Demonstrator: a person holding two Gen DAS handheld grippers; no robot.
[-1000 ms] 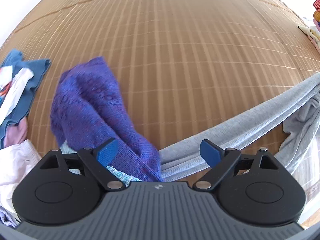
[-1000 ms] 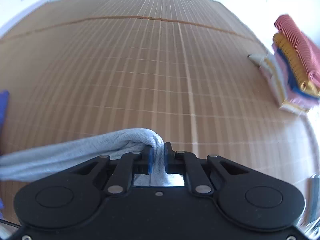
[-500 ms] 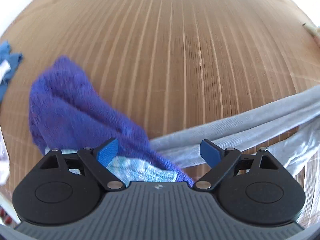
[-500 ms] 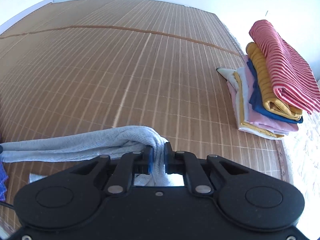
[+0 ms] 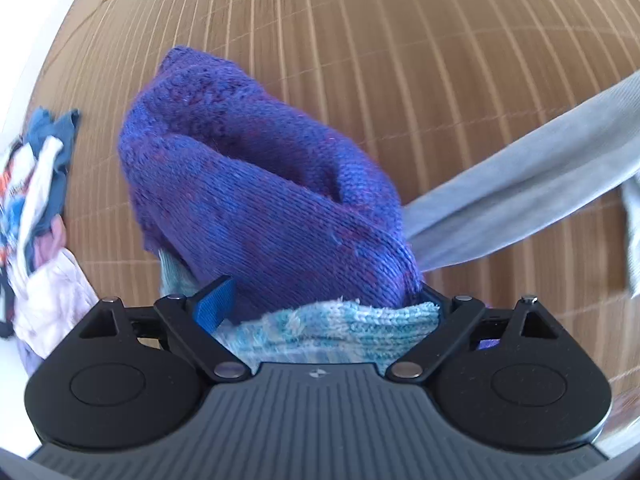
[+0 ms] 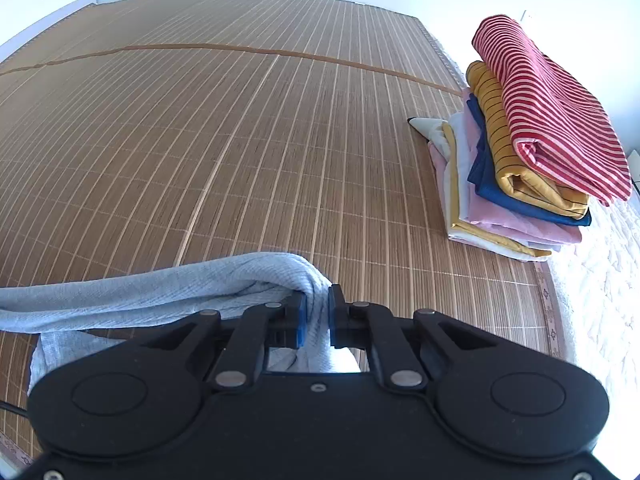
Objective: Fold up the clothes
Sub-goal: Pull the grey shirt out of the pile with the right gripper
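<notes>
Change since earlier: purple knit now fills the space between my left claw's fingers, where a second ago it lay off to the left with a gap ahead; in the right view the folded stack has come fully into sight.
Left claw (image 5: 320,300): fingers spread wide; the purple knit sweater (image 5: 256,200) bulges between them, with a pale teal knit (image 5: 332,328) bunched just under it against the claw body. I cannot tell whether the pads press on either.
Right claw (image 6: 316,312): fingers nearly together, clamped on a fold of the grey garment (image 6: 168,292).
Grey garment, path: it runs as a stretched band from my right claw leftward; in the left view it crosses the right side and disappears behind the purple knit.
In the way: the purple sweater sits on top of the grey band's near end, blocking my view of where that end lies.
Surface: a bamboo slat mat (image 6: 224,128), bare across the middle.
Left edge: a loose heap of unfolded clothes (image 5: 40,208), blue, white and pink, well apart from the sweater.
Right edge: a folded stack (image 6: 528,152), red-striped piece on top, yellow, navy and pink below, well apart from my right claw.
</notes>
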